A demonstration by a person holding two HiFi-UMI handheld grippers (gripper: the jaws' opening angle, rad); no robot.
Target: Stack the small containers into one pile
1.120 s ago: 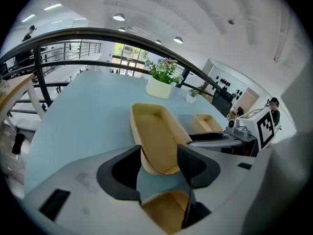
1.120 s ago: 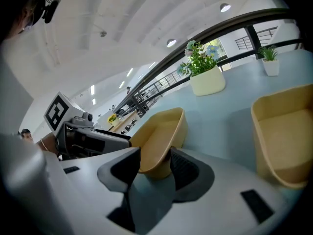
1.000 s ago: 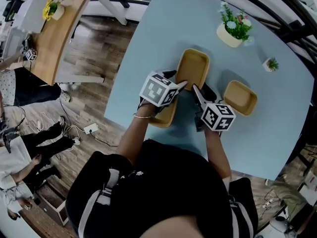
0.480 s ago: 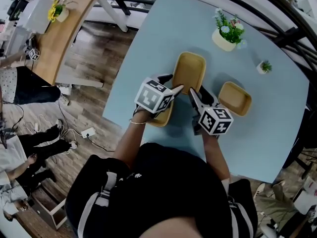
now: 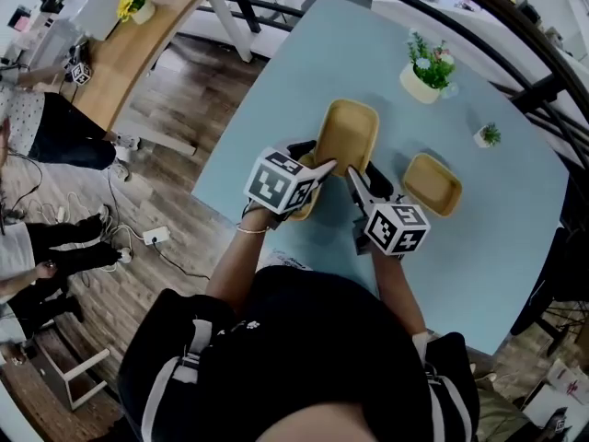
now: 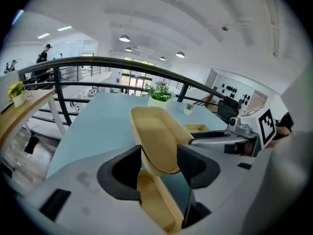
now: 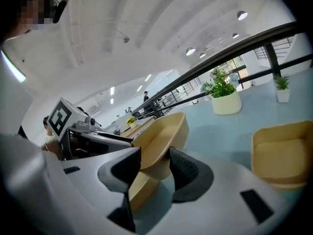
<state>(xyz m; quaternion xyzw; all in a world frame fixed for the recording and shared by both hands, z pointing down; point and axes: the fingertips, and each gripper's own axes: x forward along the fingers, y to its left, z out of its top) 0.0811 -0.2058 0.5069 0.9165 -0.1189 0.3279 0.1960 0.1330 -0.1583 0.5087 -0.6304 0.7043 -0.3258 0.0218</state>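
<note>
A long yellow container point(image 5: 347, 134) is tilted above the pale blue table point(image 5: 276, 99), held at its near end by both grippers. My left gripper point(image 5: 321, 165) is shut on its near rim point(image 6: 157, 140), and my right gripper point(image 5: 353, 175) is shut on the same end point(image 7: 161, 140). A second long yellow container point(image 5: 309, 201) lies on the table just under the held one, mostly hidden by the left gripper; it shows below the jaws point(image 6: 152, 199) point(image 7: 138, 190). A smaller square yellow container point(image 5: 432, 183) point(image 7: 283, 153) sits apart on the right.
A white pot of flowers point(image 5: 425, 66) and a tiny potted plant point(image 5: 484, 136) stand at the far side of the table. A black railing point(image 5: 515, 35) runs behind it. The table's near left edge point(image 5: 216, 201) drops to wooden floor, where people sit by a wooden desk point(image 5: 138, 44).
Both grippers, still shut on the long container, have drawn slightly nearer and over the second container, which shows less than before. The head view has shifted a little.
</note>
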